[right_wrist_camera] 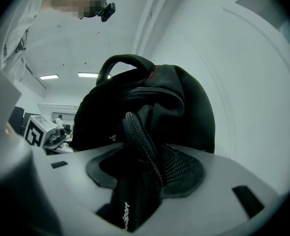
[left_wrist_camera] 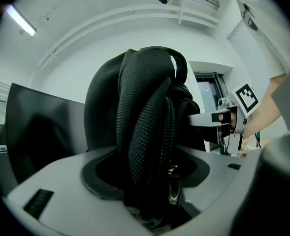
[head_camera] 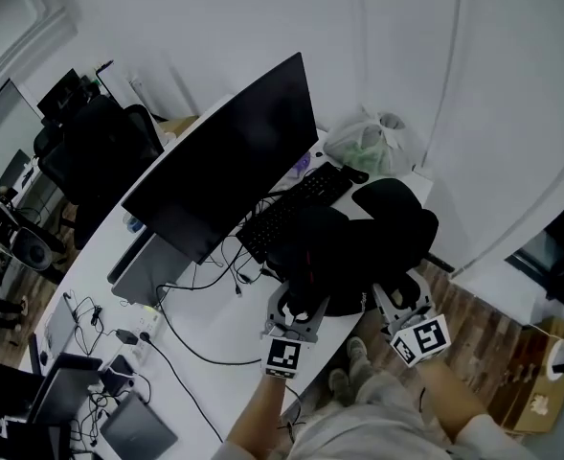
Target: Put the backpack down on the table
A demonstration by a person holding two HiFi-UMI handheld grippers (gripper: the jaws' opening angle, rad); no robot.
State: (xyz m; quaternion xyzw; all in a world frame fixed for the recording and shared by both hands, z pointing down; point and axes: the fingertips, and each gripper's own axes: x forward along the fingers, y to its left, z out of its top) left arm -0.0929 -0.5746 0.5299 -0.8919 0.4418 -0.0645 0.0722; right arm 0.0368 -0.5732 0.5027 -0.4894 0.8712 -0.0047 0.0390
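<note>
You stand at the end of a white table (head_camera: pixel 236 326), where a black backpack (head_camera: pixel 358 242) sits on the corner. Your left gripper (head_camera: pixel 295 307) and right gripper (head_camera: pixel 403 295) reach its near side with jaws spread. Just beyond the bag lie a black keyboard (head_camera: pixel 296 204) and a dark monitor (head_camera: pixel 224 166). A plastic bag (head_camera: pixel 368 147) sits by the wall, and cables (head_camera: pixel 181 338) trail across the tabletop.

White curved desk (head_camera: pixel 214 324) w/ big dark monitor (head_camera: pixel 234 151), keyboard (head_camera: pixel 296 204), blk office chair (head_camera: pixel 100 151), white walls (head_camera: pixel 406 27), wood floor (head_camera: pixel 483 333).
</note>
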